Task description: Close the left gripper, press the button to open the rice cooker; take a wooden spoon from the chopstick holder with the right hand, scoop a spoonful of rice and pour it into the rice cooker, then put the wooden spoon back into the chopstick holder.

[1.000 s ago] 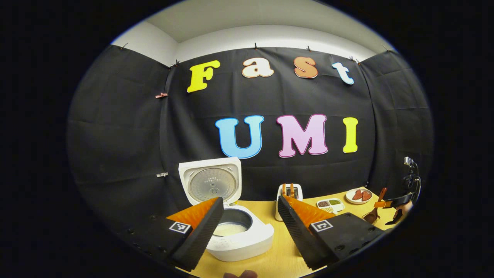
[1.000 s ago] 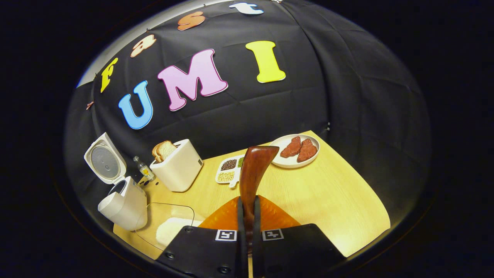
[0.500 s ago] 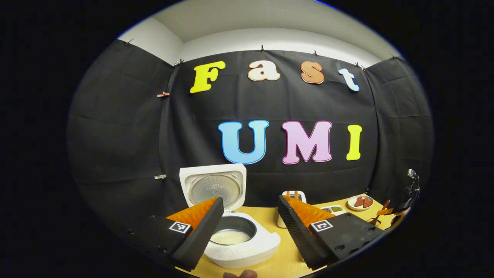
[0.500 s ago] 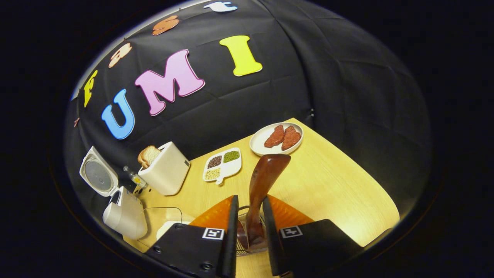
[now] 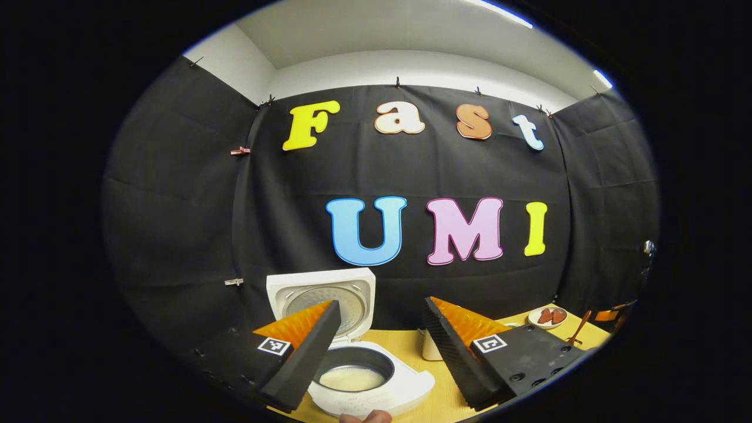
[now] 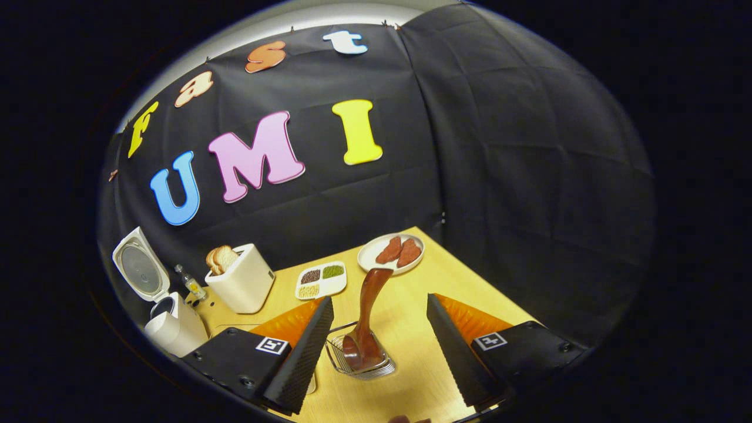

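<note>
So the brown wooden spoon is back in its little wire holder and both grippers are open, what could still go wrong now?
The brown wooden spoon leans out of the low wire chopstick holder, its handle reaching up between the open right gripper fingers; a careless pull-back might clip it and tip the holder. The white rice cooker stands open with rice inside, right below the open left gripper, which could bump its raised lid.

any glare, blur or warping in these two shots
Left gripper view: strong fisheye bend, the wall curves; ceiling lights glare at upper right; the rice cooker looks sharp, the plate small at the edge. Right gripper view: tilted and bent, the table edge bows; the spoon in the holder is crisp, with a soft sheen on its handle.
</note>
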The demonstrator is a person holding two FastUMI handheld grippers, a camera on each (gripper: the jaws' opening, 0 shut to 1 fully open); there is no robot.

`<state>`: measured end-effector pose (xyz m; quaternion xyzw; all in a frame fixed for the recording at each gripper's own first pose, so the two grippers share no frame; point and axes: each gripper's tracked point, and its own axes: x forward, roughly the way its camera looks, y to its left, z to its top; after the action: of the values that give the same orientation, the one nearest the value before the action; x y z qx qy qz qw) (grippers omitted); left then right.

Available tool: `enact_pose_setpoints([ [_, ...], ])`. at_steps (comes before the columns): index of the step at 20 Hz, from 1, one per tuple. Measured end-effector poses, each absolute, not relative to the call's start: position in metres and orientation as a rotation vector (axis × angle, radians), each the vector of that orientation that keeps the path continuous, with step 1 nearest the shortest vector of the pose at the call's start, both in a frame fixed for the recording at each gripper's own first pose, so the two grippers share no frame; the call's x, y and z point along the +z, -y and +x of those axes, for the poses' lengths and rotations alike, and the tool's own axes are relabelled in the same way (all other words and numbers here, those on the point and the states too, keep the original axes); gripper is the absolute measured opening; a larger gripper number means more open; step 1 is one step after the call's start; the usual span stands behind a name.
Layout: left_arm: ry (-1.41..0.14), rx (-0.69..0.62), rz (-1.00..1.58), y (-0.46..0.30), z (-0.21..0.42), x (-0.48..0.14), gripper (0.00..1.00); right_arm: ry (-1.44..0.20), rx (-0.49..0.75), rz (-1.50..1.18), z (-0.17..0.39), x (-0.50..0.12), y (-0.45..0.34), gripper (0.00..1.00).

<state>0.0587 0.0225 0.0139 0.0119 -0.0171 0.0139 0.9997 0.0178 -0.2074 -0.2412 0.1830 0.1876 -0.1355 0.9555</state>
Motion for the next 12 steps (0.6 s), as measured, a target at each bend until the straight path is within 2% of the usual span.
enact_pose_setpoints([
  [7,0.074,-0.007,-0.001,-0.036,0.080,0.032,0.97,-0.183,-0.338,0.201,-0.043,-0.126,0.225,0.98],
  [12,0.088,-0.007,0.003,-0.055,0.111,0.051,0.97,-0.097,-0.260,0.153,-0.053,-0.064,0.173,0.98],
])
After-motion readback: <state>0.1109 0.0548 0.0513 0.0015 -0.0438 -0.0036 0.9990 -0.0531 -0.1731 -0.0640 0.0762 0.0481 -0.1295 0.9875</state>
